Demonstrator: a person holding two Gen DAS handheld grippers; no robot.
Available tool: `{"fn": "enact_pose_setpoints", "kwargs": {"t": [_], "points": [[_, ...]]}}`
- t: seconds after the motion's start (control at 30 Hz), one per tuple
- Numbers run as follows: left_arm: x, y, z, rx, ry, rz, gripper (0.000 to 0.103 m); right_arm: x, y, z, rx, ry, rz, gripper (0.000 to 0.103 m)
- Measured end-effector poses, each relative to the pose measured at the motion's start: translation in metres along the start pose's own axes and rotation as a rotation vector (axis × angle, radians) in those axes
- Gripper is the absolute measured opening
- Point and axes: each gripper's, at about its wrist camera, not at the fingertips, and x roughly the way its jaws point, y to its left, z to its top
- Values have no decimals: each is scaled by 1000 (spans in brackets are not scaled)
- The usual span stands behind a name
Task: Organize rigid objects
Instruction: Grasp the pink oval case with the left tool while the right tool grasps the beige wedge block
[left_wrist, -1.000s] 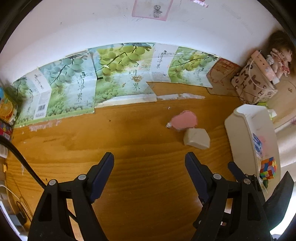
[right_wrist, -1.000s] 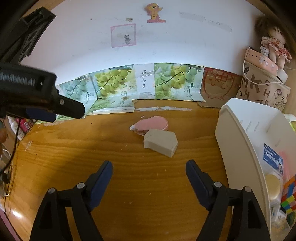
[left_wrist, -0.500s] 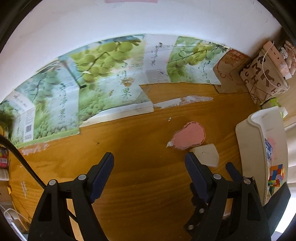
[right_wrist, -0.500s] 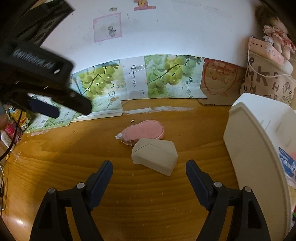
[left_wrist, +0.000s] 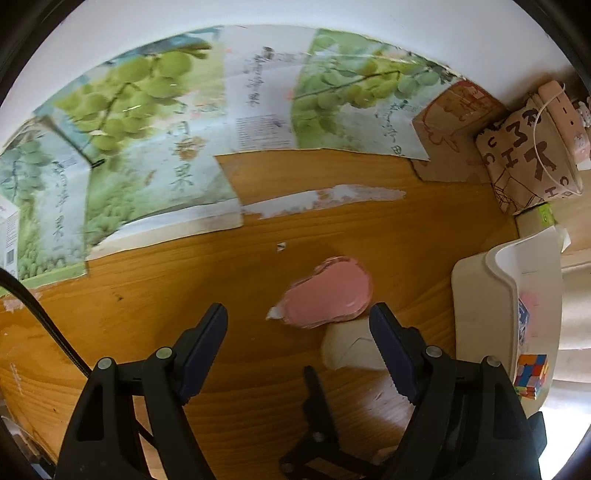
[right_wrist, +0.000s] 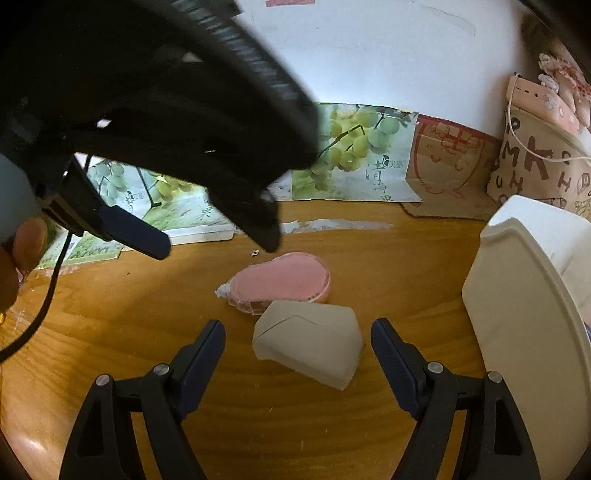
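Observation:
A pink teardrop-shaped object (left_wrist: 328, 291) (right_wrist: 280, 280) lies on the wooden table, touching a grey-white angular block (left_wrist: 347, 347) (right_wrist: 310, 343) in front of it. My left gripper (left_wrist: 299, 325) is open above the table, with the pink object just ahead between its fingers and the block partly hidden behind its right finger (left_wrist: 391, 343). My right gripper (right_wrist: 297, 341) is open with the block between its fingertips. The left gripper also shows in the right wrist view (right_wrist: 207, 221), hanging over the pink object.
A white bin (left_wrist: 480, 295) (right_wrist: 524, 332) stands at the right and holds a colourful cube (left_wrist: 532, 373). Grape-printed cardboard (left_wrist: 147, 147) lines the wall. A brown patterned bag (left_wrist: 528, 155) sits at the back right. A black cable (left_wrist: 44, 321) crosses the left.
Both grippers have moved forward toward the two objects, which now look larger and closer. The left gripper has come over the pink object. Both stayed open.

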Motion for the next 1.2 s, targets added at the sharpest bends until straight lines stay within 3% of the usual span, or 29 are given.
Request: {"fn": "enact_pose_setpoints", "kwargs": {"t": [0.17,0.4,0.73,1.2], "points": [[13,-9,5,8,31,-10,82,9,1,1,3,46,-9,81],[29,-10,7,-9,76,-14,82,11,-2,0,34,69,13,64],[50,-15,12,-19,119,10,82,9,-11,1,31,68,33,63],[69,-57,15,50,128,164,81,-12,-17,-18,8,118,34,63]]}}
